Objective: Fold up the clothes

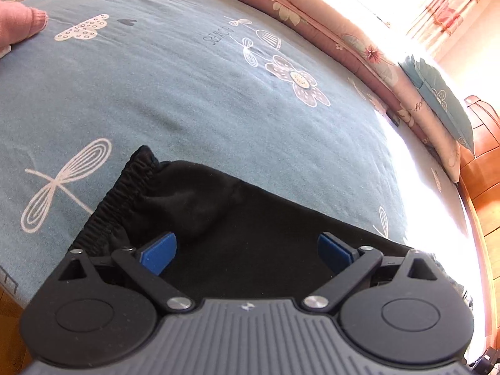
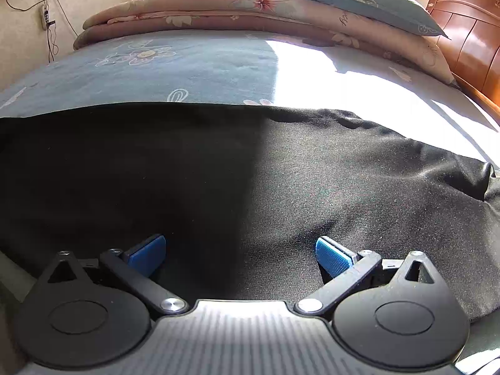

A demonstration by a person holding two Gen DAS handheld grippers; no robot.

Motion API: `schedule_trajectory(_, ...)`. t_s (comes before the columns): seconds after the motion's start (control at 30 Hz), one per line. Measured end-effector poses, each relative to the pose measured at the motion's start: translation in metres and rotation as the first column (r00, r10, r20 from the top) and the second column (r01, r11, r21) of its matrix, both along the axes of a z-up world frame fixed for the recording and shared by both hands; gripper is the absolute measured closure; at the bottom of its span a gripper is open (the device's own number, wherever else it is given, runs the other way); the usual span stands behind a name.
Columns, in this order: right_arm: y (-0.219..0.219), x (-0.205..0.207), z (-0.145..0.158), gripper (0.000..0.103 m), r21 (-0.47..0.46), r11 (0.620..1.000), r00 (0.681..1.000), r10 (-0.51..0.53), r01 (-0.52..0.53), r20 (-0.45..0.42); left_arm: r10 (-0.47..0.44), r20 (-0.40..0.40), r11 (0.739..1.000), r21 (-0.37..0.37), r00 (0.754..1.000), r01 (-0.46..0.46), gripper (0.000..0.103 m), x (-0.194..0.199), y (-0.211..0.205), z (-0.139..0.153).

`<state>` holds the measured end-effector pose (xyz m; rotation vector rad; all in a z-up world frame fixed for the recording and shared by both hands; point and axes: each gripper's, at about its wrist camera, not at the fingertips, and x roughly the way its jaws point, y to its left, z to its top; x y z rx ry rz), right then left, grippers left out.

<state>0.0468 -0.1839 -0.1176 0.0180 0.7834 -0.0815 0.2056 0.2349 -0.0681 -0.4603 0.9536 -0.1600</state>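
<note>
While the black soft-fabric garment with a gathered elastic waistband lies flat on the blue flower-printed bed sheet, the left hand-held gripper and right hand-held gripper hover over it, blue pads spread, gripping nothing.

A home bedroom: bed with blue floral sheet, folded quilt at twelve o'clock, wooden headboard at two.

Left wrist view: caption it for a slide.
Open left gripper poised over black garment, elastic waistband visible, on the blue patterned bedsheet.
</note>
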Motion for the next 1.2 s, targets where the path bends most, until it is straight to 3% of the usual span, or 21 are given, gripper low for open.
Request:
schedule_trajectory(0.07,0.0,-0.001,0.0,0.0,0.0,1.0,1.0,0.003,-0.003,0.002,0.009,-0.027,1.0,-0.023,1.0,-0.01,0.006,0.016,0.006,-0.007)
schedule_trajectory(0.27,-0.002,-0.001,0.0,0.0,0.003,1.0,1.0,0.016,-0.016,0.006,0.113,-0.093,0.994,-0.001,0.989,-0.114,0.007,0.032,0.024,-0.025)
schedule_trajectory(0.37,-0.001,-0.002,-0.001,0.0,0.001,1.0,1.0,0.015,-0.015,0.014,0.077,-0.069,0.997,0.032,0.995,-0.075,0.007,0.03,0.014,-0.013)
schedule_trajectory(0.5,0.001,-0.001,-0.001,0.0,-0.003,1.0,1.0,0.012,-0.012,0.015,-0.014,-0.02,1.0,0.001,1.0,0.014,0.006,0.039,-0.001,0.001)
schedule_trajectory(0.6,0.001,-0.001,-0.001,0.0,-0.004,1.0,1.0,0.012,-0.012,0.015,-0.003,-0.01,1.0,-0.021,1.0,0.003,0.006,0.051,-0.001,-0.002)
schedule_trajectory(0.67,0.001,-0.001,-0.001,0.0,-0.005,1.0,1.0,0.014,-0.013,0.015,0.023,-0.031,0.999,-0.042,0.999,-0.025,0.006,0.06,0.004,-0.01)
schedule_trajectory(0.77,0.0,0.0,-0.001,0.0,-0.005,1.0,1.0,0.016,-0.016,0.015,0.088,-0.121,0.996,0.018,0.989,-0.086,0.007,0.073,0.013,-0.032)
schedule_trajectory(0.8,0.0,0.0,-0.001,0.0,-0.005,1.0,1.0,0.017,-0.017,0.014,0.088,-0.122,0.996,0.008,0.989,-0.087,0.007,0.073,0.015,-0.033)
schedule_trajectory(0.93,0.0,-0.001,-0.001,0.0,-0.006,1.0,1.0,0.018,-0.018,0.019,0.04,-0.096,0.997,0.066,0.995,-0.033,0.007,0.063,0.009,-0.002)
schedule_trajectory(1.2,0.001,0.0,0.001,0.0,-0.011,1.0,1.0,0.023,-0.023,0.015,-0.097,0.043,0.971,0.223,0.994,0.085,0.006,0.014,0.01,0.108)
